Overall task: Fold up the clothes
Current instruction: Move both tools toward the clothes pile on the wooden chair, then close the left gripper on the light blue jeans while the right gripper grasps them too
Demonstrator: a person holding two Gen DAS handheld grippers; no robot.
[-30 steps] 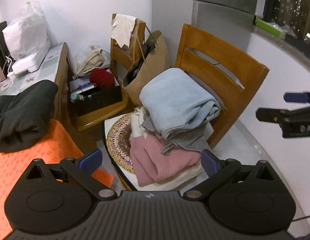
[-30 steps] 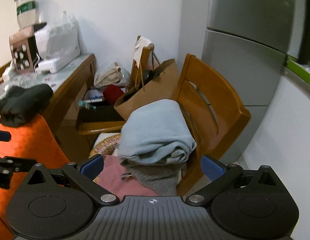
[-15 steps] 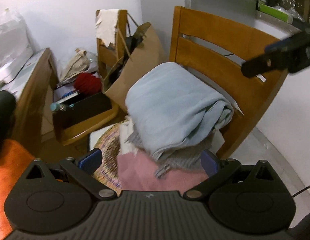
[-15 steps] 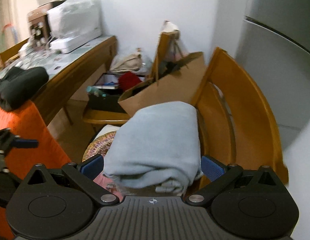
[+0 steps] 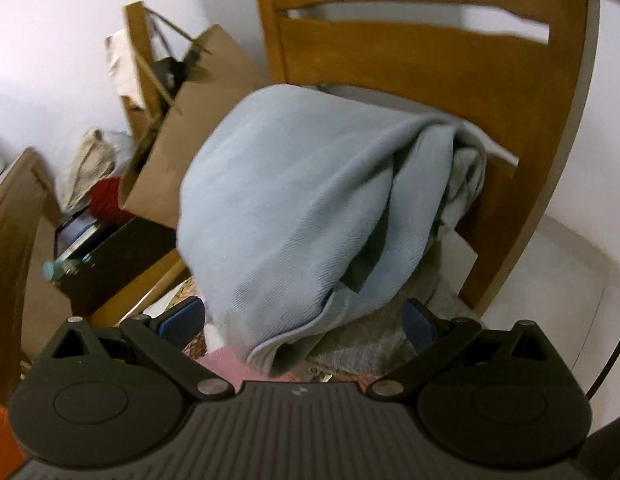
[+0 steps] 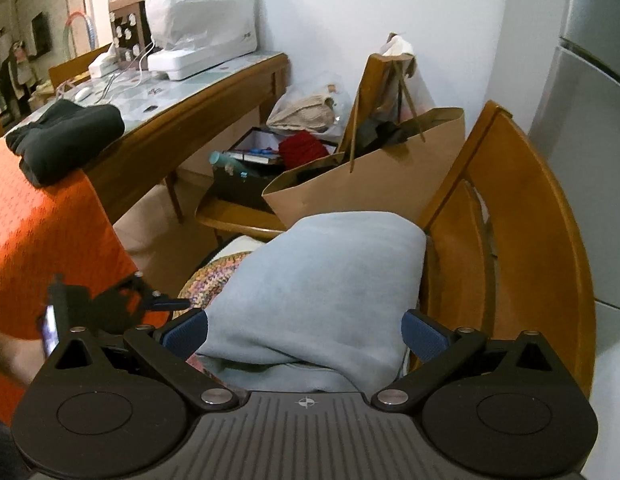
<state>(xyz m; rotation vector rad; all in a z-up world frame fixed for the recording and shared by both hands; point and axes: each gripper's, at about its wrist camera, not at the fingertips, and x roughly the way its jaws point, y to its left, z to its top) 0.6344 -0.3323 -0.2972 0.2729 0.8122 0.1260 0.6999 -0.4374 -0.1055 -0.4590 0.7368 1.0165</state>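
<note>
We're right over the chair (image 6: pixel 506 240) now, both grippers closing in on the pile. The blue top (image 5: pixel 310 200) sits on the heap, bundled loosely, with a grey garment (image 5: pixel 366 348) under it and a pink one (image 5: pixel 225 364) lower and nearer us. The left gripper (image 5: pixel 299 318) has its pads spread wide, holding nothing, with the near hem of the blue top hanging between them. The right gripper (image 6: pixel 303 330) is just as wide apart and empty, straddling the near end of the same bundle.

We judge the step in hand is picking up the blue top to carry it over to the orange cloth (image 6: pixel 41 220) on the counter (image 6: pixel 213 92) at left, where a dark garment (image 6: pixel 65 136) already lies. To do it well, we'd want each gripper to pinch only the blue fabric, one at each side of the near edge, not the grey layer beneath; a deep bite risks dragging the whole pile off the seat. Lift straight up until the folds shake loose, then swing left clear of the paper bag (image 6: pixel 366 184) at the far side.

Any writing? Nothing we can read: each gripper body carries a small emblem, no words, and the box (image 6: pixel 129 12) on the far counter shows a pattern only. The rest is too blurred to tell.
</note>
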